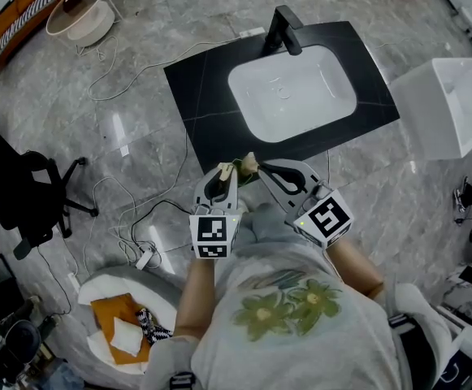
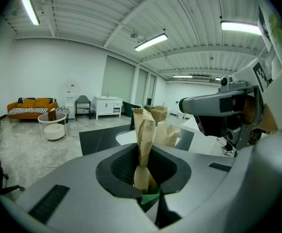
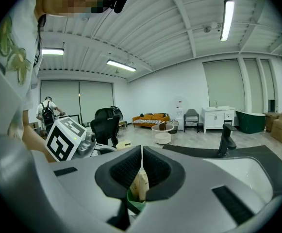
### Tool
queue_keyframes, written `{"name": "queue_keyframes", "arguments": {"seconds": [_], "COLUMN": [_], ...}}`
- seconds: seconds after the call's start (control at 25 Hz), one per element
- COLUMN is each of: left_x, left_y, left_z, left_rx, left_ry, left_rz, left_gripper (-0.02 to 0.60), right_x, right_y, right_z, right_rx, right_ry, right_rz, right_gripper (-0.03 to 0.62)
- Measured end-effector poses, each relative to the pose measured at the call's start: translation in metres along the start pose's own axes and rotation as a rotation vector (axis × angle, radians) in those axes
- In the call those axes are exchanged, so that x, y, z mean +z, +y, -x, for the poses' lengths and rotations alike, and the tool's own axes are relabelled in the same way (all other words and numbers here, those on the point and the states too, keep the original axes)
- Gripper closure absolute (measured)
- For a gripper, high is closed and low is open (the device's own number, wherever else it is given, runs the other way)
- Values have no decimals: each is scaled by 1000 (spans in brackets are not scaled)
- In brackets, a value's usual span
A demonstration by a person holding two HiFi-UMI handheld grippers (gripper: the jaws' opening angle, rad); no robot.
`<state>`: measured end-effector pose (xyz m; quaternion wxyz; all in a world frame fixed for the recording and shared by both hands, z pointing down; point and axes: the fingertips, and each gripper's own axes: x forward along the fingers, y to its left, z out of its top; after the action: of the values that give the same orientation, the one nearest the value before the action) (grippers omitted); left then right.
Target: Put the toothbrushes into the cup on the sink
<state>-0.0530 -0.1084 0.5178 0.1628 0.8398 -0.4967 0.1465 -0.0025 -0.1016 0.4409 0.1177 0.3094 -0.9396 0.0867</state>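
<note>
A toothbrush in a brown paper wrapper (image 1: 248, 165) hangs between my two grippers, just in front of the black counter (image 1: 203, 96) with its white sink basin (image 1: 292, 92). My left gripper (image 1: 227, 171) is shut on the wrapper (image 2: 143, 130), which stands up out of its jaws, with a green piece (image 2: 149, 198) at the base. My right gripper (image 1: 261, 171) is shut on the same paper (image 3: 140, 186), again with green (image 3: 136, 203) beneath. Both grippers point toward the sink, tips nearly touching. I see no cup in any view.
A black faucet (image 1: 284, 29) stands at the basin's far side. A white square tub (image 1: 447, 104) sits to the right, an office chair (image 1: 24, 193) to the left, and cables (image 1: 138, 218) lie on the floor. A person with a backpack (image 3: 47, 111) stands far off.
</note>
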Motion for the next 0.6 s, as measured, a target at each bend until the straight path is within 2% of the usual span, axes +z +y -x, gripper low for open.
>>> {"name": "queue_keyframes", "arguments": {"seconds": [0.6], "left_x": [-26], "left_y": [-4], "left_z": [-15], "left_rx": [0], "left_ry": [47], "left_rz": [-21], "left_gripper": [525], "right_x": [-11], "right_y": [1], "right_z": [-3], "right_rx": [11], "right_ry": [49], "right_rz": [-23], "right_gripper": [546]}}
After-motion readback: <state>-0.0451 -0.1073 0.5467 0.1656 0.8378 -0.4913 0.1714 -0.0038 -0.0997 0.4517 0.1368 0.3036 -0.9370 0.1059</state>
